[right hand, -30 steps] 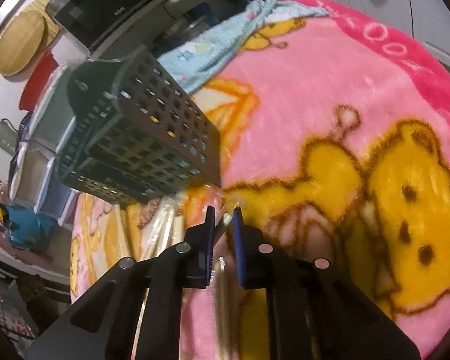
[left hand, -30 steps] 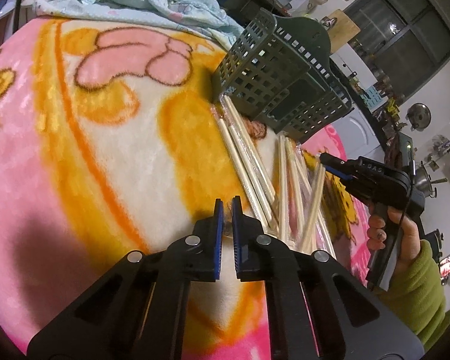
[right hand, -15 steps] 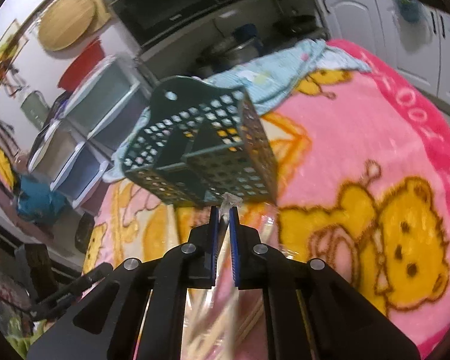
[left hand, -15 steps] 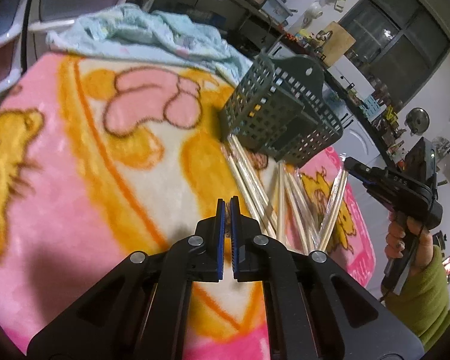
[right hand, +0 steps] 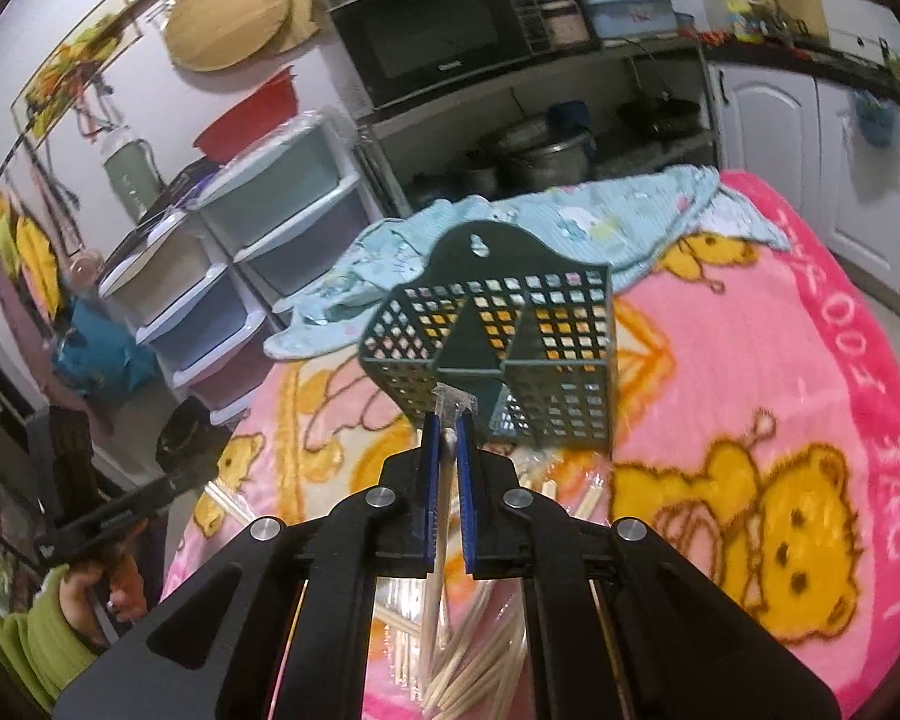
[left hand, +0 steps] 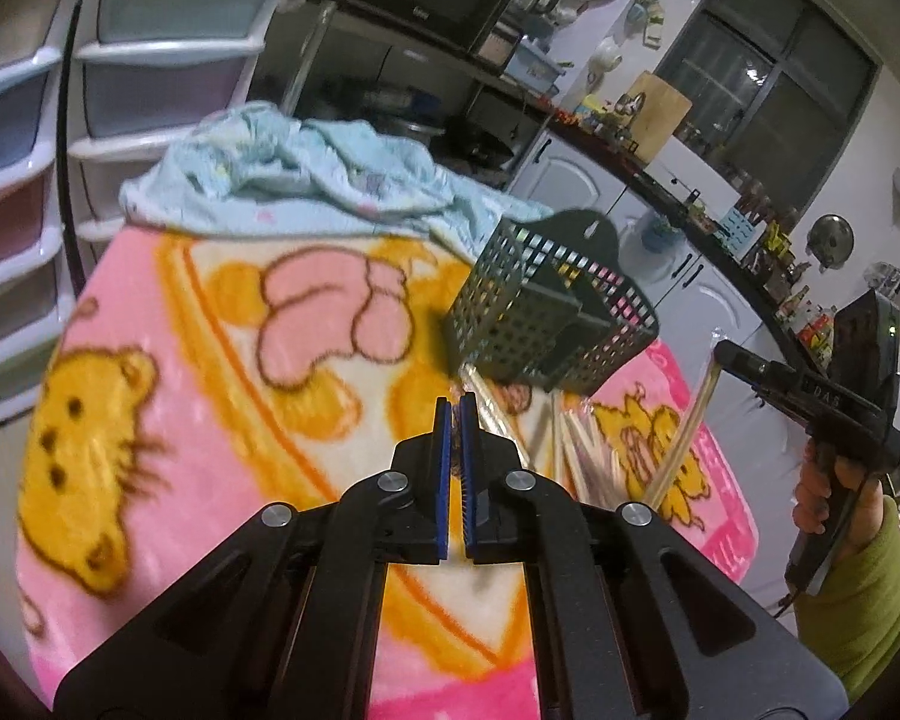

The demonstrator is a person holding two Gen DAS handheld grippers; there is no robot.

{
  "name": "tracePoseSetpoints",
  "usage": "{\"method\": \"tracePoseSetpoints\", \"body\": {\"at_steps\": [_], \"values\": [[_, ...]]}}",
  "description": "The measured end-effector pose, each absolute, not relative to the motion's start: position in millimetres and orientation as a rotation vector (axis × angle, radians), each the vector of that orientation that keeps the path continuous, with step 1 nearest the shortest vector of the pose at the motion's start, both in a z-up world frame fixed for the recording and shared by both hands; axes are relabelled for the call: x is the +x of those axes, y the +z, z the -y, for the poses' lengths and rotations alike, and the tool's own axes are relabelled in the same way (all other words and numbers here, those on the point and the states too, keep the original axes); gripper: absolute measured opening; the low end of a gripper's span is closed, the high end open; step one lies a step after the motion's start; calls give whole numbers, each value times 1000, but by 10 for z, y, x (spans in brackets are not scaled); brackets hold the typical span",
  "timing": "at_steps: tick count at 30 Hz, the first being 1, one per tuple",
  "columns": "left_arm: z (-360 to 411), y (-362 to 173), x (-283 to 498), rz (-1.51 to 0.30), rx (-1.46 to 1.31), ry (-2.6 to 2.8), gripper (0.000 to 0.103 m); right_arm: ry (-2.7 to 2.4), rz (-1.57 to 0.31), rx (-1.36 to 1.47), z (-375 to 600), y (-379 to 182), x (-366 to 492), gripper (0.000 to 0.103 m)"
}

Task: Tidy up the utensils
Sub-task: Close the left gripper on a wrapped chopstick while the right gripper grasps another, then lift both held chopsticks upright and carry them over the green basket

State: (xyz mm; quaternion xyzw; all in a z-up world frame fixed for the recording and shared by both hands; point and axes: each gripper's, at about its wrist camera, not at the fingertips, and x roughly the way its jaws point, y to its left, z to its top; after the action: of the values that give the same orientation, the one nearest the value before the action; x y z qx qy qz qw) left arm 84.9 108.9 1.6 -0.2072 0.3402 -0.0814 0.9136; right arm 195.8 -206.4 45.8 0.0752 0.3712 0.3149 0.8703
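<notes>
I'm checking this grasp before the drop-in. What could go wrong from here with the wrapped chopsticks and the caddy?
The right gripper pinches the wrapped chopsticks near one end, so the long free end may swing or slip out. The dark green caddy lies tilted on the soft pink blanket; a nudge could roll it. The left gripper is shut on nothing, so nothing steadies the caddy.

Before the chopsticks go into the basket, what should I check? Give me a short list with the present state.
1. Right gripper shut on wrapped chopsticks: ok.
2. Chopsticks lifted off the blanket: ok.
3. Basket standing upright: not ok, it lies tilted.
4. Basket opening faces the gripper: ok.
5. Left gripper shut, holding nothing: ok.
6. Other chopsticks clear of the path: cannot tell.
</notes>
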Motion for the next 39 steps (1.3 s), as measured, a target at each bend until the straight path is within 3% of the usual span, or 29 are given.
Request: {"method": "tracePoseSetpoints", "body": {"at_steps": [39], "values": [[-296, 1896, 1372, -348, -239, -328, 1, 630, -375, 20, 2119, 1835, 1880, 6]]}}
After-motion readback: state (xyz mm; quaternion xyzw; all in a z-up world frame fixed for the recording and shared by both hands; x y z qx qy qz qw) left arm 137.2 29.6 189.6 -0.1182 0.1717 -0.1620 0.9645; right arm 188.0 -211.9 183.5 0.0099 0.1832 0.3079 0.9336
